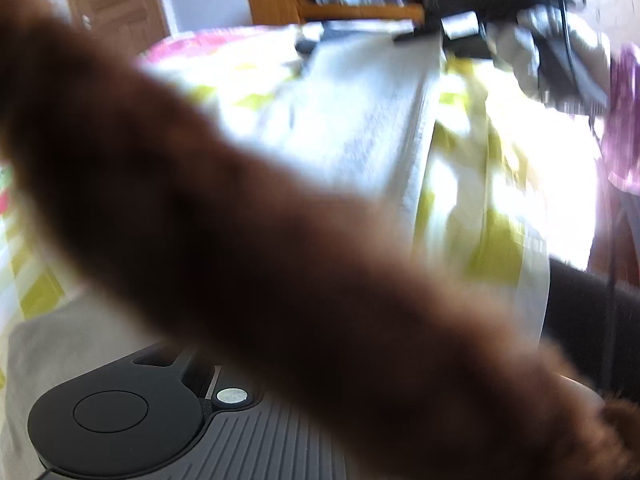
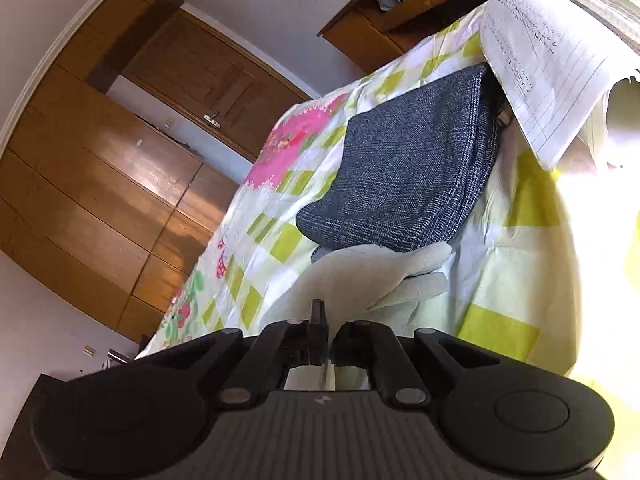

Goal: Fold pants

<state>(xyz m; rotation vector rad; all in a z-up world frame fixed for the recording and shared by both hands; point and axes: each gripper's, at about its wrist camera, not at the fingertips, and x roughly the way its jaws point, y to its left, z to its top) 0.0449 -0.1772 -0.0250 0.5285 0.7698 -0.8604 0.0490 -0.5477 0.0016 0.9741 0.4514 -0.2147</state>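
The pale grey pants (image 2: 360, 276) lie bunched on the checked bedspread (image 2: 508, 240), just in front of my right gripper (image 2: 330, 320). That gripper is shut on a fold of them. In the left wrist view the same pale cloth (image 1: 360, 120) stretches in a long band down from the blurred right gripper (image 1: 416, 34) at the top. A blurred brown fuzzy sleeve (image 1: 240, 220) crosses that view close to the lens. It hides my left gripper's fingers; only the black body (image 1: 120, 420) shows at the bottom left, with pale grey cloth (image 1: 44, 344) beside it.
A folded dark blue-grey garment (image 2: 404, 172) lies on the bed beyond the pants. A sheet of lined paper (image 2: 548, 76) overhangs its far end. A wooden wardrobe (image 2: 100, 184) stands to the left and a wooden shelf (image 2: 384, 20) at the head of the bed.
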